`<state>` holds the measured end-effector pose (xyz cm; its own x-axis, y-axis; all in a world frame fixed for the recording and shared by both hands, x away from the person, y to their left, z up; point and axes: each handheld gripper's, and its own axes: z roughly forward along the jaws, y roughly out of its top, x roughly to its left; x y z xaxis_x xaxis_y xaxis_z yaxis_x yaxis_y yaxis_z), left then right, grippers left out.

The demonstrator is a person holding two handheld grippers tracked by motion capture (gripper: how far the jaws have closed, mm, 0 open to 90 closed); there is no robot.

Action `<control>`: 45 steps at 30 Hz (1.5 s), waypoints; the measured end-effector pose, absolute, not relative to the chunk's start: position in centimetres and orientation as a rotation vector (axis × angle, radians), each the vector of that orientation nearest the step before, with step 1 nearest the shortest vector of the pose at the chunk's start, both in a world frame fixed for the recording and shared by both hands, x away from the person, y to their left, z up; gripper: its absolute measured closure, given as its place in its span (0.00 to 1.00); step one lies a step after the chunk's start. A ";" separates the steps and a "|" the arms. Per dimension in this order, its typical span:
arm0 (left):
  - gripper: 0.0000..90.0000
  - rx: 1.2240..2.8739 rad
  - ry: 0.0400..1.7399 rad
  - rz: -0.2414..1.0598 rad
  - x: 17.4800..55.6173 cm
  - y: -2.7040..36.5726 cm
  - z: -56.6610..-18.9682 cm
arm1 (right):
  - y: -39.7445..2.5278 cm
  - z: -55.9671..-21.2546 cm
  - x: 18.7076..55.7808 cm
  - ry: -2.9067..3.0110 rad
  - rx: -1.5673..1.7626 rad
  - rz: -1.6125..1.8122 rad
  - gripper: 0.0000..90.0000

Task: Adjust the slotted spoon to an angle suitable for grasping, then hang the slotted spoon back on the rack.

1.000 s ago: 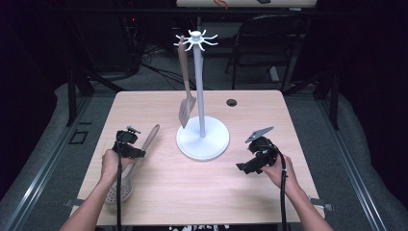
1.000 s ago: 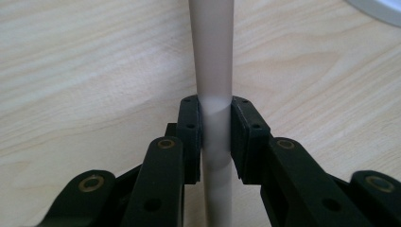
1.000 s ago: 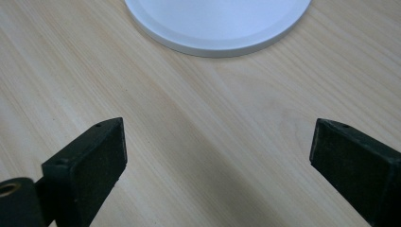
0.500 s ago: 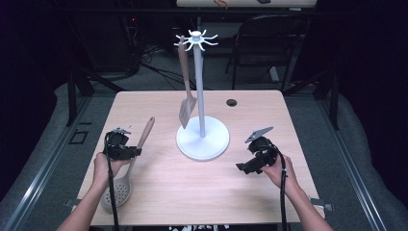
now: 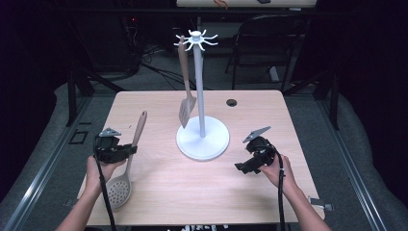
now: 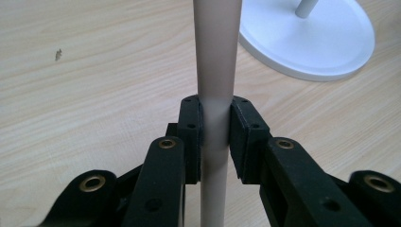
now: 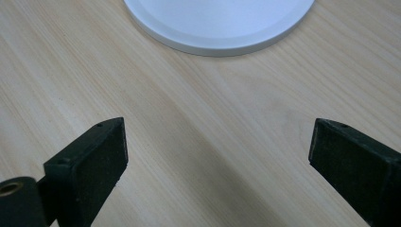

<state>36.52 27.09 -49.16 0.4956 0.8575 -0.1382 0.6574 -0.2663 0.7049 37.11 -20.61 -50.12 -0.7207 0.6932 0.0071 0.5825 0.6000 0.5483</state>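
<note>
The slotted spoon (image 5: 126,163) lies on the left part of the tabletop (image 5: 159,197), its perforated grey bowl toward my near edge and its pale handle (image 6: 215,71) running away from me, slanting toward the stand. My left gripper (image 6: 216,130) has it by the handle: in the left gripper view my two black fingers (image 6: 191,127) press against the shaft from either side, closed on it with no gap showing. In the high view that left gripper (image 5: 126,150) sits about midway along the spoon, with my left hand (image 5: 100,169) behind it. I cannot tell whether the spoon rests on the wood or is raised a little.

Just to the right of the spoon's handle stands the white rack (image 5: 202,139), a round base with a thin upright pole and a ring of hooks at the top. A spatula (image 5: 185,91) hangs from one hook on the left side, its blade down near the base.

On the far side of the base from the spoon, my right gripper (image 5: 243,167) hovers over bare wood, held in my right hand (image 5: 275,168). Its fingers (image 7: 92,161) stand wide apart with nothing between them, pointed toward the rim of the rack's base (image 7: 222,28).
</note>
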 end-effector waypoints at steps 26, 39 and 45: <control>0.85 1.828 1.046 0.536 34.9 25.4 -45.1 | -21.5 -50.3 36.8 2.613 1.075 0.782 0.06; 0.85 1.773 0.940 0.595 35.2 23.1 -43.4 | -21.9 -50.4 36.6 2.602 1.096 0.782 0.06; 0.85 1.785 0.898 0.590 35.4 21.6 -42.7 | -22.1 -50.4 36.6 2.602 1.103 0.783 0.06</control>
